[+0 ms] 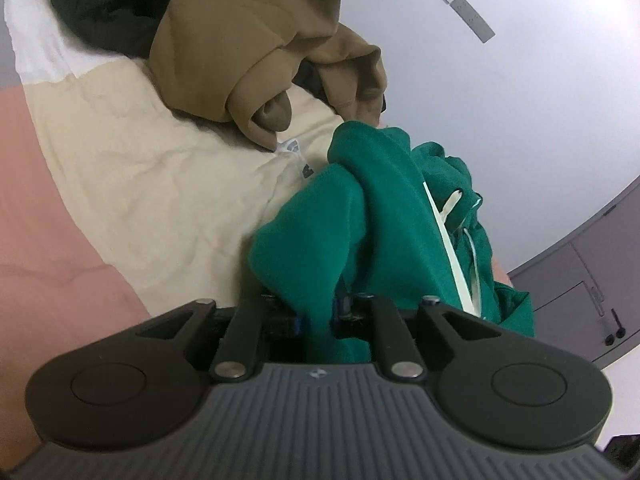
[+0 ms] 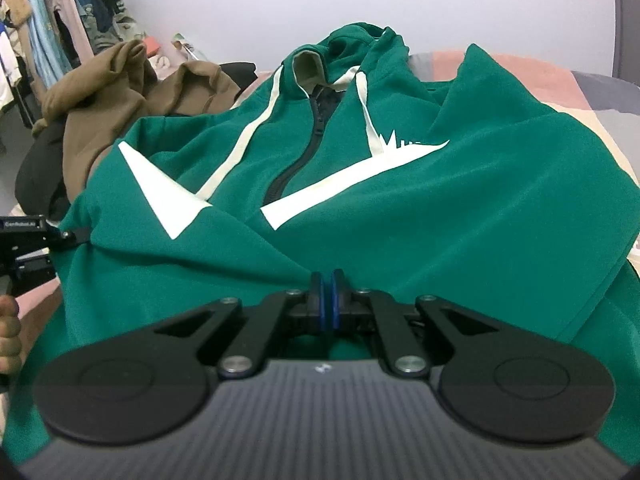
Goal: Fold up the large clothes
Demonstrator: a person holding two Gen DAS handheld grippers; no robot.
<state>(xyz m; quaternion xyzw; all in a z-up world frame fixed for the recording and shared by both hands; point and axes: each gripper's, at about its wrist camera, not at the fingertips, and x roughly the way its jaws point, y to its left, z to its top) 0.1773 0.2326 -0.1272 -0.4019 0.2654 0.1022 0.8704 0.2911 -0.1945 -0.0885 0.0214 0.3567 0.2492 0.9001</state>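
- Left wrist view: the left gripper pinches a bunched fold of the green hoodie, cloth filling the narrow gap between its jaws; the brown garment lies farther up the bed cover.
- Right wrist view: the right gripper has its pads pressed together on the hoodie's near hem; the hoodie lies spread front-up, zipper closed, across the bed.

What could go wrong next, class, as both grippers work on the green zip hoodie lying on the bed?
1. The left gripper pinches a thick bunch of the green hoodie; that bundle may slip out when pulled.
2. The right gripper looks shut at the hem; whether it caught fabric is unclear, so that side may stay behind.
3. The brown garment lies against the hoodie and could drag along.
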